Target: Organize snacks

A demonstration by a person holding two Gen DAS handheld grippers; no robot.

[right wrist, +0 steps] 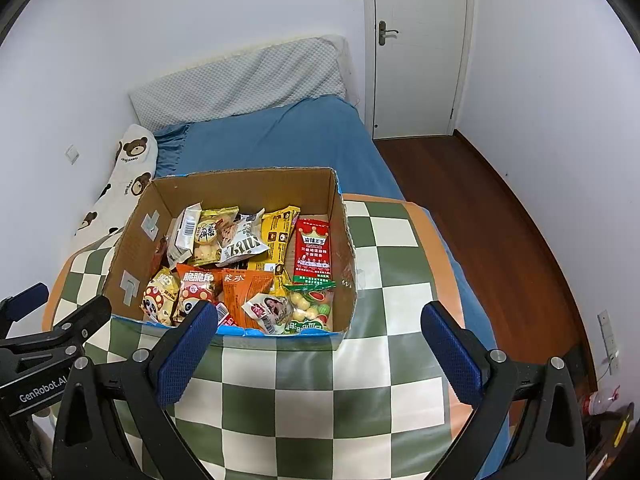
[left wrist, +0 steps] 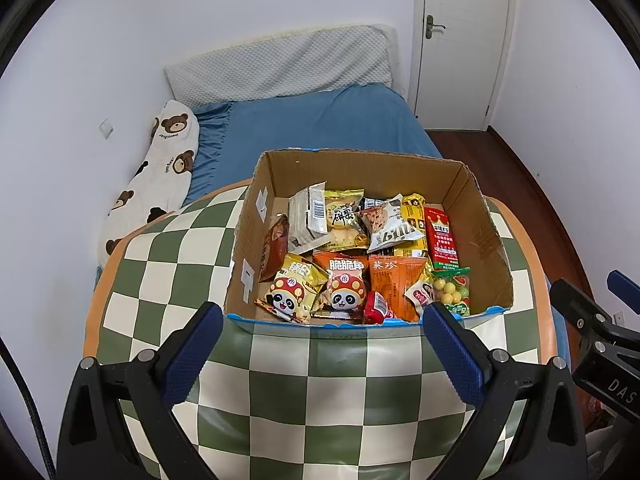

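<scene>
A cardboard box point(left wrist: 480, 236) full of snack packs point(left wrist: 348, 252) sits on the green and white checked table point(left wrist: 320, 392), near the blue bed point(left wrist: 320, 120). The left gripper point(left wrist: 323, 352) hangs just in front of the box, fingers spread wide and holding nothing. The right gripper point(right wrist: 318, 354) is wide apart too, by the box's near right corner.

Lighting in my room is soft and even, pretty bright, no harsh shadows. Snack wrappers in the cardboard box point(left wrist: 362, 168) catch a little glare. Sharp near the box, but fisheye bends everything outward from it, with black corners.
</scene>
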